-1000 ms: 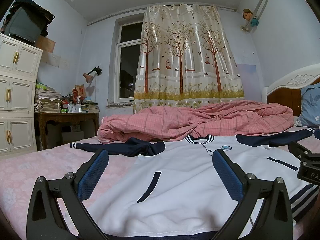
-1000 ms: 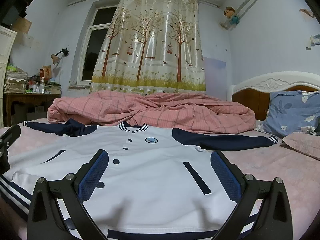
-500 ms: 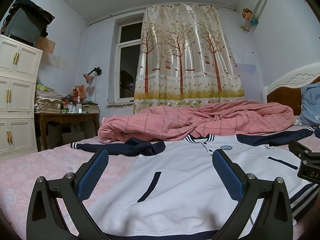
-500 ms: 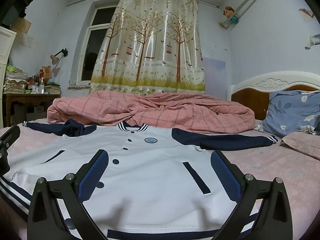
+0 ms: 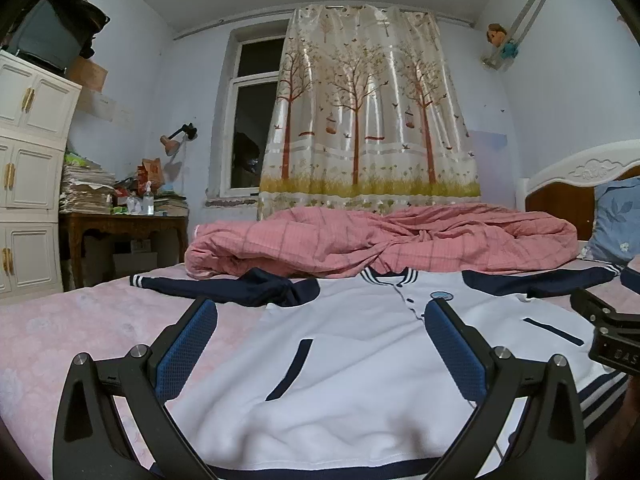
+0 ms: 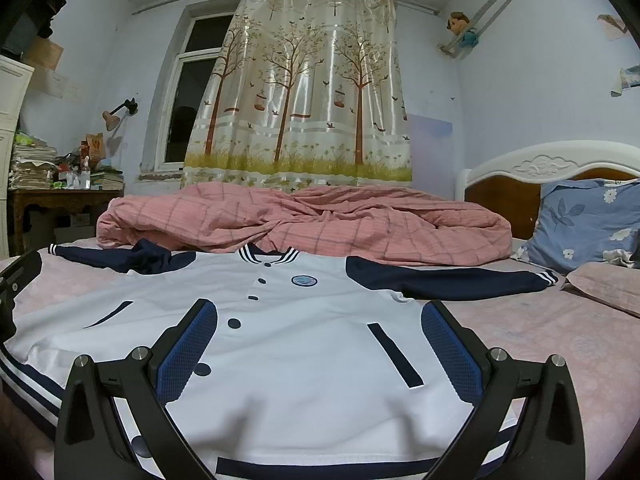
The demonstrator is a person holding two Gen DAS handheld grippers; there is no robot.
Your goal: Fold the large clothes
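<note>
One white baseball-style jacket with navy sleeves and striped cuffs (image 6: 304,344) lies front-up and spread flat on the pink floral bedsheet (image 6: 560,344), collar away from the cameras and hem nearest them. Its long axis runs from hem to collar, straight ahead of both claws. Two sleeves stretch sideways; the left one is bunched near the shoulder. Each claw hovers just above the hem: the left gripper (image 5: 320,344) by the left pocket, the right gripper (image 6: 318,340) by the right pocket, each with fingers spread wide and holding nothing. Beyond the collar sits one crumpled pink checked quilt (image 6: 304,224).
</note>
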